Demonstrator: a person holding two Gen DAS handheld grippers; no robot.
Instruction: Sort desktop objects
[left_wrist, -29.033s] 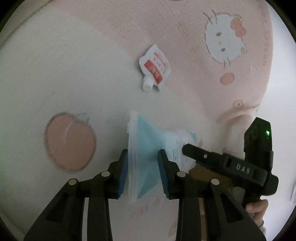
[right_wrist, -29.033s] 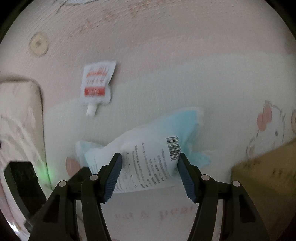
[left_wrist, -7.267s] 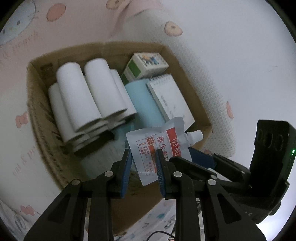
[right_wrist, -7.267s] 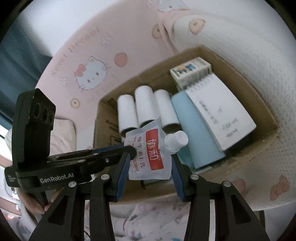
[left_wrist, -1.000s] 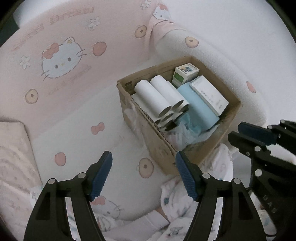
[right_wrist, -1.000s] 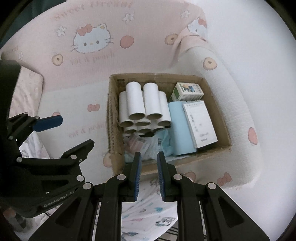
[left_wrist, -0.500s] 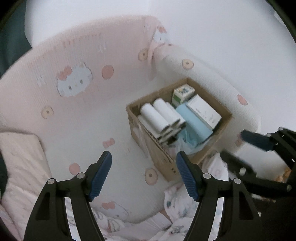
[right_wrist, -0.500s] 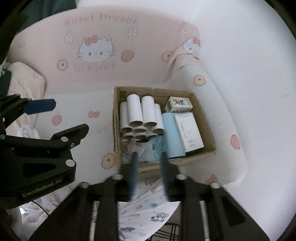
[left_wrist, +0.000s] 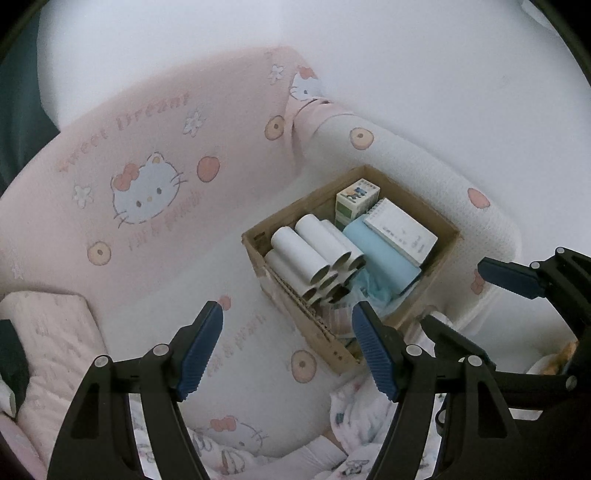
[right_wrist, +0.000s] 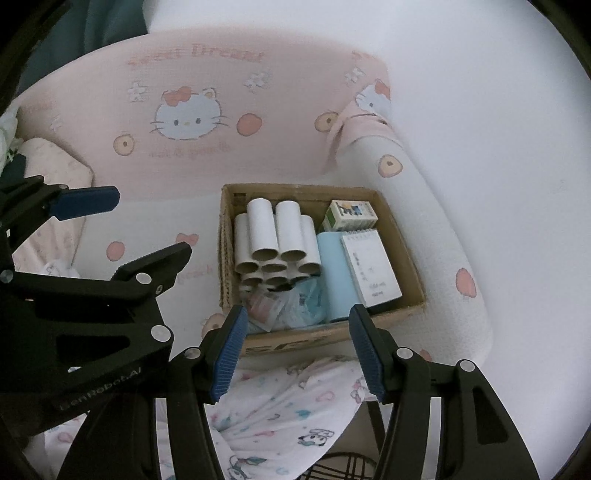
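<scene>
A cardboard box (right_wrist: 410, 273) (left_wrist: 441, 225) sits on the pink and white bed. It holds several white paper tubes (right_wrist: 275, 236) (left_wrist: 314, 243), a small printed carton (right_wrist: 349, 214), a spiral notepad (right_wrist: 369, 267) (left_wrist: 400, 230), a light blue pack (right_wrist: 334, 273) and, at its near end, a red-and-white spout pouch (right_wrist: 264, 304) beside a blue plastic bag (right_wrist: 303, 301). My right gripper (right_wrist: 297, 345) hangs above the box's near wall, jaws opening, nothing between them. My left gripper (left_wrist: 286, 345) stands open and empty above the bed, left of the box.
A pink headboard cushion with a cat print (right_wrist: 188, 114) rises behind the box, and a white bolster (right_wrist: 436, 221) runs along its right side. A patterned blanket (right_wrist: 288, 406) lies under the grippers, a pillow (left_wrist: 48, 332) at the left.
The right gripper's jaws went from nearly together to wide apart. Both grippers rose away from the box, which now looks smaller. The left gripper stayed open.
</scene>
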